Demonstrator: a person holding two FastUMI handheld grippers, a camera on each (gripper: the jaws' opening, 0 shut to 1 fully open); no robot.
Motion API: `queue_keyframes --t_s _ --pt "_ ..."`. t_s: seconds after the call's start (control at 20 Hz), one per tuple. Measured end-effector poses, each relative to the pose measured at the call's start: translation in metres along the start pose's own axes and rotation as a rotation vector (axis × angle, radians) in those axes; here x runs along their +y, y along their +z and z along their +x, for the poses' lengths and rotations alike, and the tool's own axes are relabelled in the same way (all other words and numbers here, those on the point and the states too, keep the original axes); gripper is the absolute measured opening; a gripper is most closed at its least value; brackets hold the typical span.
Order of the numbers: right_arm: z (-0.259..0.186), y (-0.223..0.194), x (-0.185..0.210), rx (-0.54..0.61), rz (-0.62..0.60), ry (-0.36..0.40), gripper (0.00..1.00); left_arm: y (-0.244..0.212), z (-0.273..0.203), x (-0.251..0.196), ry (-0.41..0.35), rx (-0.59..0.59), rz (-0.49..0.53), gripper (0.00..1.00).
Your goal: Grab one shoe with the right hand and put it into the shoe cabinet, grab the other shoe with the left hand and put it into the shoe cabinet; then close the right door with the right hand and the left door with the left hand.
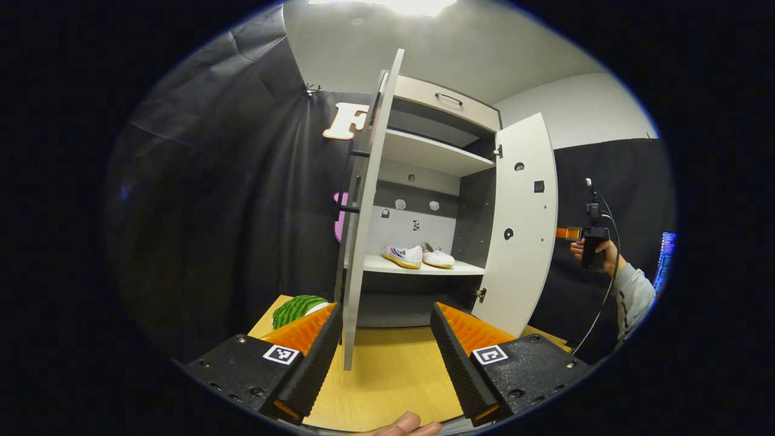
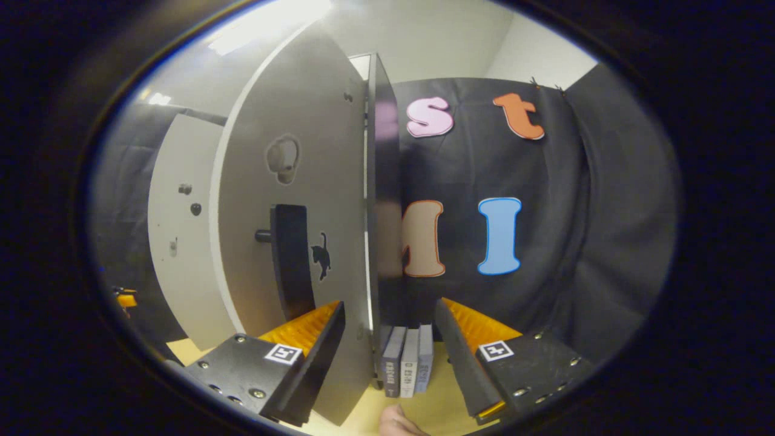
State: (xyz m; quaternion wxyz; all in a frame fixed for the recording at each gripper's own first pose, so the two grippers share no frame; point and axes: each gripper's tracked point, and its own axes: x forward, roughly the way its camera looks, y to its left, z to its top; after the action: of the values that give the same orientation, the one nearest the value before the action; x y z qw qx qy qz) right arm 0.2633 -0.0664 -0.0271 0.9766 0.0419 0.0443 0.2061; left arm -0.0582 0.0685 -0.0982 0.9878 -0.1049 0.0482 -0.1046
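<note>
Left gripper view: both shoes (image 1: 416, 256) are seen on shelf, doors remain; right gripper (image 2: 387, 357) and left gripper (image 1: 387, 357), both released, are set astride door edges for pushing.

a recording booth: black cloth wall (image 1: 212, 200) behind a shoe cabinet (image 1: 424, 181).

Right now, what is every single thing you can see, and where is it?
Shoes: two, white, side by side on the cabinet's lower shelf.
Shoe cabinet: one, white and grey, on the table.
Doors: two, white, both open; left door edge-on, right door swung out.
Door handle: one, black, on the right door's outside.
Table: one, pale wood.
Green striped thing: one, left of the cabinet.
Books: three, grey, standing beside the cabinet.
Left tool: open, at the left door's edge.
Right tool: open, astride the right door's edge.
Hand: holding the right tool.
</note>
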Motion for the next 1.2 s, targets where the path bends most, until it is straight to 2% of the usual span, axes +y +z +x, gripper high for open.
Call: queue_keyframes --t_s 0.05,0.1,0.25,0.3,0.4,0.55,0.65,0.75,0.85,0.9,1.0,1.2 --pt "0.000 0.001 0.005 -0.002 -0.005 -0.009 0.88 0.002 -0.003 -0.001 -0.003 -0.005 -0.005 0.89" --pt "-0.001 0.003 0.008 -0.006 -0.016 -0.019 0.91 0.001 -0.005 -0.001 -0.002 -0.006 -0.006 0.89" --pt "-0.005 0.008 0.014 -0.029 -0.062 -0.076 0.91 0.003 -0.008 0.002 0.014 -0.019 0.014 0.88" --pt "-0.007 0.013 0.014 -0.055 -0.063 -0.099 0.88 0.003 -0.007 0.004 0.019 -0.024 0.018 0.88" --pt "-0.006 0.017 0.022 -0.088 -0.062 -0.122 0.90 -0.002 0.000 0.008 0.023 -0.020 0.011 0.89" --pt "0.000 0.015 0.045 -0.087 -0.057 -0.109 0.90 -0.002 0.015 0.019 0.047 -0.025 -0.016 0.89" --pt "0.005 0.017 0.066 -0.099 -0.070 -0.099 0.88 -0.004 0.020 0.024 0.058 -0.015 -0.002 0.86" --pt "0.011 0.016 0.092 -0.118 -0.091 -0.076 0.90 -0.003 0.025 0.027 0.064 -0.006 0.019 0.89" --pt "0.018 0.008 0.113 -0.106 -0.029 -0.074 0.90 -0.004 0.027 0.031 0.079 0.003 0.026 0.89" --pt "0.018 0.009 0.121 -0.109 0.019 -0.076 0.94 -0.003 0.028 0.033 0.080 0.005 0.033 0.89" --pt "0.013 0.009 0.121 -0.125 0.075 -0.122 1.00 0.002 0.029 0.040 0.094 -0.001 0.052 0.89" --pt "-0.008 -0.006 0.118 -0.149 0.150 -0.142 1.00 0.017 0.036 0.061 0.155 -0.024 0.114 0.89"
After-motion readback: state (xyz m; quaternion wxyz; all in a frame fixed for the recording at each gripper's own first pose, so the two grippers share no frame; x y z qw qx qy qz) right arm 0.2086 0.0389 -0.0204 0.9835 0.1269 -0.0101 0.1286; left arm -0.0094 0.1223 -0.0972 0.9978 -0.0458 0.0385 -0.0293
